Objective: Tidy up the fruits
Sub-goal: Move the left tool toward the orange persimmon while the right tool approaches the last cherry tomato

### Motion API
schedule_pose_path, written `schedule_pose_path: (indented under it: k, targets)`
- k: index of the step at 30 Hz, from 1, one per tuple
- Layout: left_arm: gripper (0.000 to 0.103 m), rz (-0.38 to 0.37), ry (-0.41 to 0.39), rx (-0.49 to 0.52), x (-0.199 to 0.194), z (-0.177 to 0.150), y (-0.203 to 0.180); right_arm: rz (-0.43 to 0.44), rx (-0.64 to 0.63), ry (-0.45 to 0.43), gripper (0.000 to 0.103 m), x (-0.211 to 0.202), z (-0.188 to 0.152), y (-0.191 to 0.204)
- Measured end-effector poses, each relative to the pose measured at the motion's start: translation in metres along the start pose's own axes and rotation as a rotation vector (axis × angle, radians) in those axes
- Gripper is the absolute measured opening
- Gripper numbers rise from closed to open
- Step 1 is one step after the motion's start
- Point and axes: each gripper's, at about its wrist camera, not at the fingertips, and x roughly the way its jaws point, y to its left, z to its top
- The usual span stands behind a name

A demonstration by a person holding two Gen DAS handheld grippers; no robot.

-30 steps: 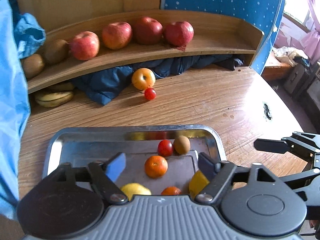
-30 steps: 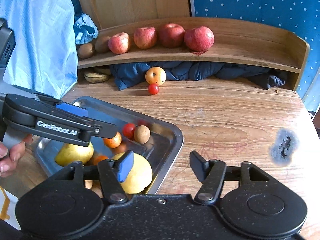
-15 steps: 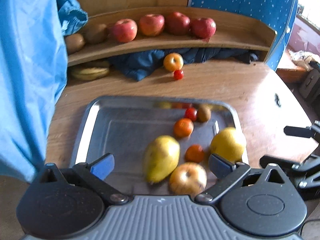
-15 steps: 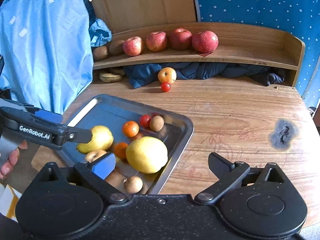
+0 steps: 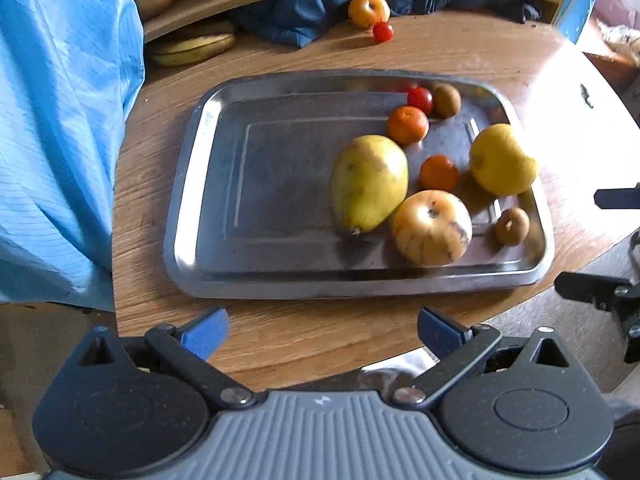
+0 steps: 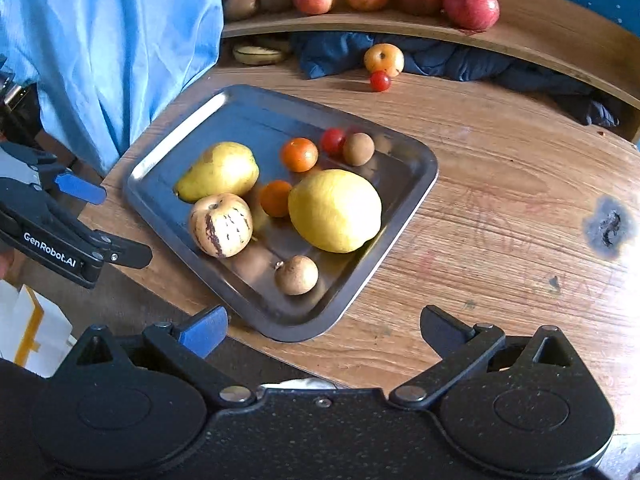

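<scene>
- A light blue garment (image 6: 120, 40) hangs over the wooden table's (image 6: 500, 184) left edge.
- A dark blue cloth (image 6: 460, 60) lies bunched along the table's far edge.
- A dark burn mark (image 6: 610, 228) sits near the right edge.

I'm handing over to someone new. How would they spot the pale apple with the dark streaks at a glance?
Start at the metal tray on the wooden table and go to its fruit cluster. The streaked apple lies between the pear and the big lemon, touching the pear. It is the only pale fruit with brown streaks and a stem dimple.
</scene>
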Motion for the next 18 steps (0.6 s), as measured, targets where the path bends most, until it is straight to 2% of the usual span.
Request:
schedule_pose_path:
  k: [9, 18]
  targets:
    - [0.103, 0.017, -0.018, 0.008, -0.005, 0.018, 0.005, 0.020, -0.004, -0.030, 0.102, 0.002, 0.021, -0.002]
    - [0.103, 0.028, -0.044, 0.013, -0.006, 0.050, 0.013, 0.020, 0.007, -0.057, 0.102, 0.009, 0.046, -0.010]
